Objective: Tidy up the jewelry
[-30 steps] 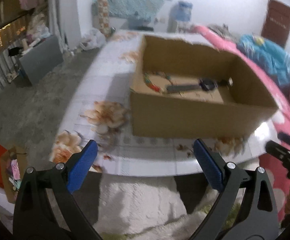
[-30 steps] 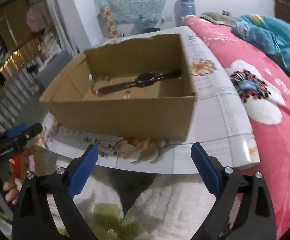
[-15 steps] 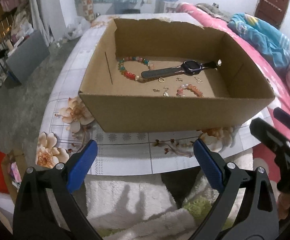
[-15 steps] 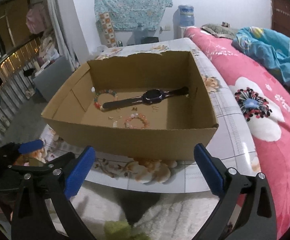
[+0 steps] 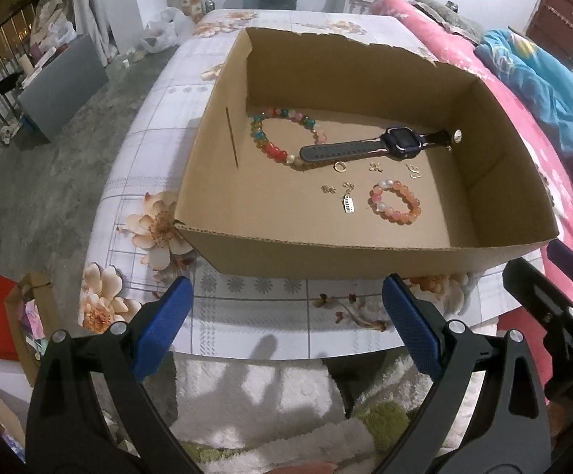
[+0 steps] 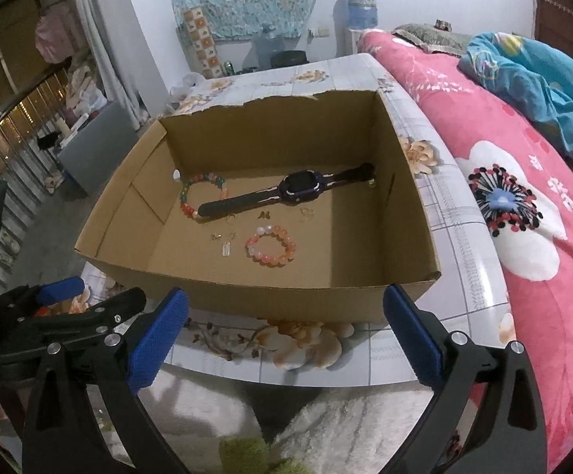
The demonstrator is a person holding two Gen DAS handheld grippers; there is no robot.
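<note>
My left tongs (image 5: 282,324) hang wide apart and empty over the near edge of the flower-printed white counter (image 5: 156,118), and my right tongs (image 6: 284,328) are just as wide and just as empty beside them. I judge both are held back here, short of the box, so I can look down into it before choosing a piece.

Just beyond sits the open brown cardboard box (image 5: 365,264), its near wall towards me. The jewelry lies loose on its floor: a small pink-and-orange beaded bracelet (image 5: 394,201) nearest, a scatter of tiny gold charms and rings (image 5: 348,193) just beside it, and a dark purple smartwatch with a black strap (image 5: 381,147) laid across one end of a larger multicoloured bead bracelet (image 5: 282,134) further in. Flat and separate like this, each piece can probably be pinched alone (the charms look the fiddliest).

As for writing, a silver tag charm (image 5: 348,204) shows marks too small to read. The right tongs' handle, seen at the left view's edge, carries letters I cannot make out.
</note>
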